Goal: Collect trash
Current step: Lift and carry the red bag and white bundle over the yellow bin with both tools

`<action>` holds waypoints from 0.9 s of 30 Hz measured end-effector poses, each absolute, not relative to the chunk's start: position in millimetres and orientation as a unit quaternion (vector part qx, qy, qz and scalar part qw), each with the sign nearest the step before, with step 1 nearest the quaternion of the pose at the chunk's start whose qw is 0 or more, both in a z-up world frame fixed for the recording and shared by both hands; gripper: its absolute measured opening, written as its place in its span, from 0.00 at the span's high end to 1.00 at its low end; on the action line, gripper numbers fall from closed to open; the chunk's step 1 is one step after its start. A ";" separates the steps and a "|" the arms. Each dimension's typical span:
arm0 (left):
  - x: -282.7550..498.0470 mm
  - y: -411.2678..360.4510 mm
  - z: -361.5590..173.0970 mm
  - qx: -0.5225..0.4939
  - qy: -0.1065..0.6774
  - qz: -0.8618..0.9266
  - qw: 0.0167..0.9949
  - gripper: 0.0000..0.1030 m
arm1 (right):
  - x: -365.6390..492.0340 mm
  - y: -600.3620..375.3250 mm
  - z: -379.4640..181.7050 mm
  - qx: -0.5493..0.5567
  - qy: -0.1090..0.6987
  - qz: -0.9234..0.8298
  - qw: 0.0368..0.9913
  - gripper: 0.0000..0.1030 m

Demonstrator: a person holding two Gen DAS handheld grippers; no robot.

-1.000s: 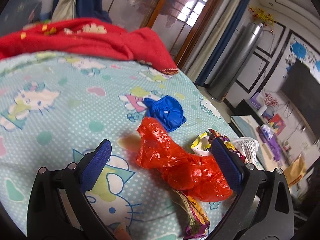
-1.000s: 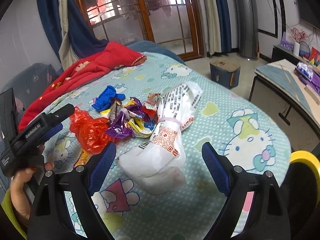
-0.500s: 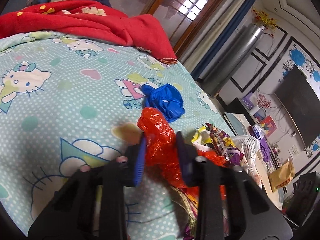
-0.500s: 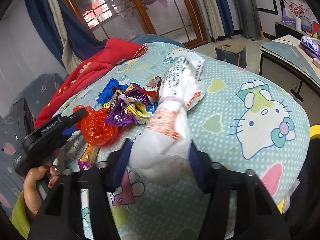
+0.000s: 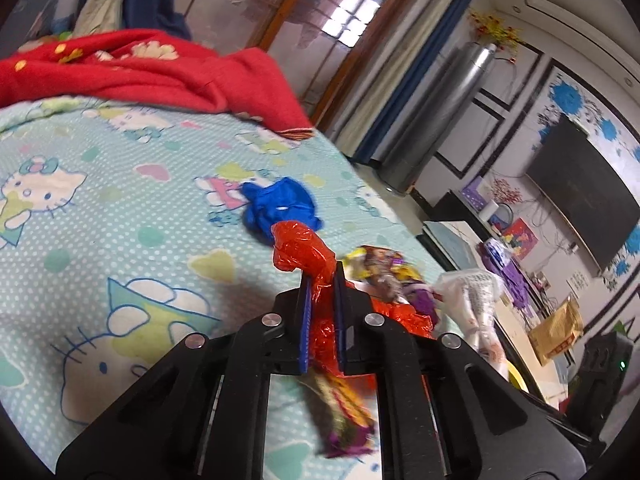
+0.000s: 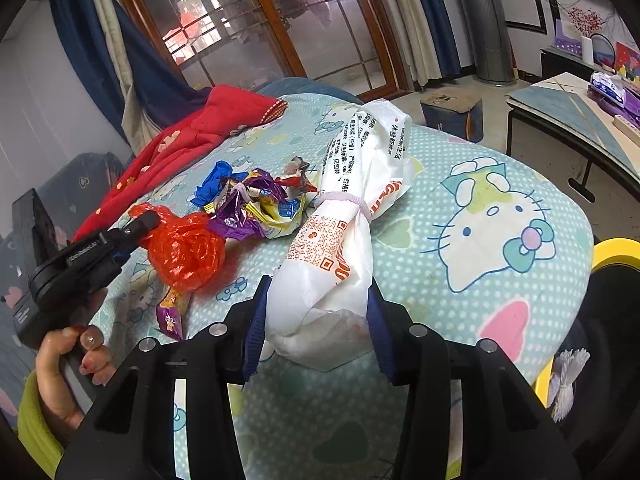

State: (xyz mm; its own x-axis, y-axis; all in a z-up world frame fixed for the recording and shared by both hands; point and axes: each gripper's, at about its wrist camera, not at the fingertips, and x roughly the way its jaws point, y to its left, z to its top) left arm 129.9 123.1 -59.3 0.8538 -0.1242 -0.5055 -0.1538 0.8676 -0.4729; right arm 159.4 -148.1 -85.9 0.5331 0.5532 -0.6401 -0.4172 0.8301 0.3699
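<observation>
- The left claw (image 5: 320, 280) is closed tight, its blue pads pinching the neck of the red plastic bag (image 5: 308, 252); in the right wrist view the bag's crumpled bulk (image 6: 186, 254) hangs at the claw's tip, over the bed (image 6: 460, 280).
- The right claw (image 6: 316, 312) is closing, both pads pressing the lower end of the white printed bag (image 6: 344, 240), which is tied at its middle.
- A blue bag (image 5: 280, 208) and crumpled snack wrappers (image 6: 260, 208) lie on the bedsheet between the two claws.
- A red blanket (image 5: 140, 68) lies at the bed's far end.
</observation>
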 end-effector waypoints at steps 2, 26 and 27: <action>127.0 114.1 -51.9 -0.243 0.267 -0.002 0.933 0.95 | 159.3 -150.6 -84.6 0.086 0.394 0.278 0.872 0.59; 108.5 25.3 -6.1 -0.144 0.235 -0.095 0.957 0.95 | 139.8 -214.7 -44.4 0.088 0.353 0.259 0.895 0.61; 107.4 22.1 -5.0 -0.141 0.233 -0.099 0.957 0.95 | 138.5 -216.3 -43.6 0.088 0.351 0.258 0.896 0.61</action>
State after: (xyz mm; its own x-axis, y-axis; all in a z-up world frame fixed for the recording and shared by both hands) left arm 107.4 22.1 -5.0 0.8715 -0.2546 -0.4191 0.1233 0.9410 -0.3153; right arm 138.5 -216.3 -43.6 0.6203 0.5245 -0.5832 -0.4015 0.8510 0.3384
